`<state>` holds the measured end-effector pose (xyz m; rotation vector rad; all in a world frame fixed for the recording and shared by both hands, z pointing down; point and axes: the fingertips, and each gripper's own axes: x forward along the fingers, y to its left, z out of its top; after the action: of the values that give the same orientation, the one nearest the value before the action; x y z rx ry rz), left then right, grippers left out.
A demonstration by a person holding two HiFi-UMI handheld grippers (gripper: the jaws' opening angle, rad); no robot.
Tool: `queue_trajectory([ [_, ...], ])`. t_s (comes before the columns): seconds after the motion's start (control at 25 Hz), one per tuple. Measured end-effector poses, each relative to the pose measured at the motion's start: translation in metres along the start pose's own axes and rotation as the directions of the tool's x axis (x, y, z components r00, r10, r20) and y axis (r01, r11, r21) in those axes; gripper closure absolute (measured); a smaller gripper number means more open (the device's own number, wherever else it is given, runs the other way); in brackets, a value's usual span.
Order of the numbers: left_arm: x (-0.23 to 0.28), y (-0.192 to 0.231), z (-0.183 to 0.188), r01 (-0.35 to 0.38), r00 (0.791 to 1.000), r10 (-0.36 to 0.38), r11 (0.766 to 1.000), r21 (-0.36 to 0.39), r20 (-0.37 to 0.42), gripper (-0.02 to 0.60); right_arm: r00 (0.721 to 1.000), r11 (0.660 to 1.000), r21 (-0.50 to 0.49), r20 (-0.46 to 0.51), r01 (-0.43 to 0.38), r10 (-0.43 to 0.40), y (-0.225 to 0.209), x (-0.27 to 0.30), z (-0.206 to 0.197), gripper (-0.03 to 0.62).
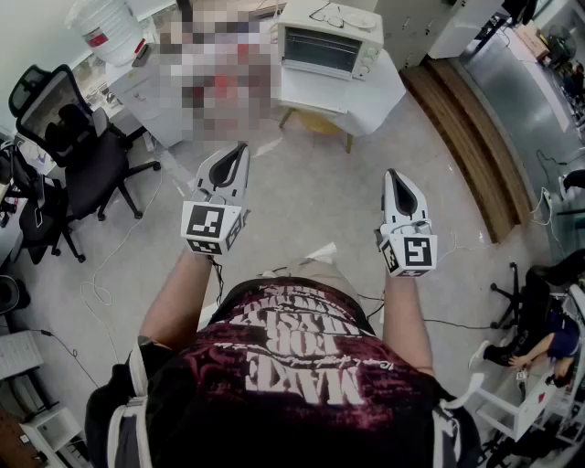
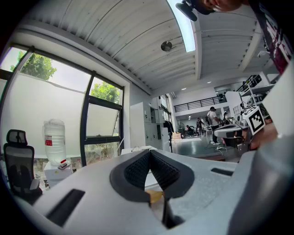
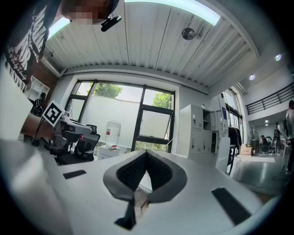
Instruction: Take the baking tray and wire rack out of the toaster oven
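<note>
White boxy toaster oven (image 1: pixel 329 41) with a glass front door is sitting on a white-draped worktop (image 1: pixel 377 96) at the far side of the room, well apart from the person. Door is looking shut. Baking tray and wire rack are presumably sitting inside behind the glass; I can't make them out from here.

Left hand-held gripper (image 1: pixel 240 149) and right hand-held gripper (image 1: pixel 391 175) are both being held out level over the bare grey floor (image 1: pixel 311 201), pointing toward the oven. Jaws on both are resting closed tip to tip with nothing between the pads, so neither is carrying anything.

My read: extraction isn't started, and the step in hand is the walk-up and door opening. Doing it well:
- Be approaching square-on, so the door is facing the person.
- Be opening one set of jaws before reaching the door handle, not at it.
- Be swinging the door fully down so rack and tray are sliding out unobstructed.
- Be keeping the other hand-held gripper ready to steady the oven; that cloth looks likely to let it slide.
- Be pulling each piece out level by its front edge.

Black mesh office chair (image 1: pixel 69 137) and large translucent water bottle (image 1: pixel 105 27) are standing off to the left, looking clear of the path.
</note>
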<state>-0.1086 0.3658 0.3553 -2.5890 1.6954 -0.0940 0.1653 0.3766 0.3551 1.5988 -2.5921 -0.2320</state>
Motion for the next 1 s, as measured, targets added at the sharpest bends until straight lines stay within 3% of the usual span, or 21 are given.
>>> queue_trajectory([
  [0.28, -0.011, -0.007, -0.002, 0.033, 0.999, -0.033, 0.999, 0.025, 0.012, 0.575, 1.0, 1.0, 0.03, -0.003, 0.005, -0.005, 0.013, -0.002, -0.004, 0.592],
  [0.44, -0.009, 0.0, -0.011, 0.028, 0.999, -0.028, 1.0, -0.006, 0.018, 0.575, 0.999, 0.999, 0.027, -0.008, -0.031, 0.031, 0.021, -0.001, -0.006, 0.592],
  [0.72, 0.025, 0.009, -0.029, 0.033, 0.999, -0.033, 0.999, -0.03, -0.022, 0.575, 0.994, 0.996, -0.021, -0.066, -0.091, 0.089, 0.017, 0.029, -0.02, 0.592],
  [0.84, 0.047, 0.01, -0.032, 0.062, 0.998, -0.064, 0.997, -0.048, -0.025, 0.575, 0.992, 0.996, -0.034, -0.094, -0.084, 0.081, 0.004, 0.049, -0.031, 0.592],
  [1.0, 0.069, 0.02, -0.032, 0.059, 0.998, -0.059, 0.998, 0.0, -0.038, 0.575, 0.997, 0.999, 0.014, -0.056, -0.045, 0.046, -0.02, 0.073, -0.039, 0.591],
])
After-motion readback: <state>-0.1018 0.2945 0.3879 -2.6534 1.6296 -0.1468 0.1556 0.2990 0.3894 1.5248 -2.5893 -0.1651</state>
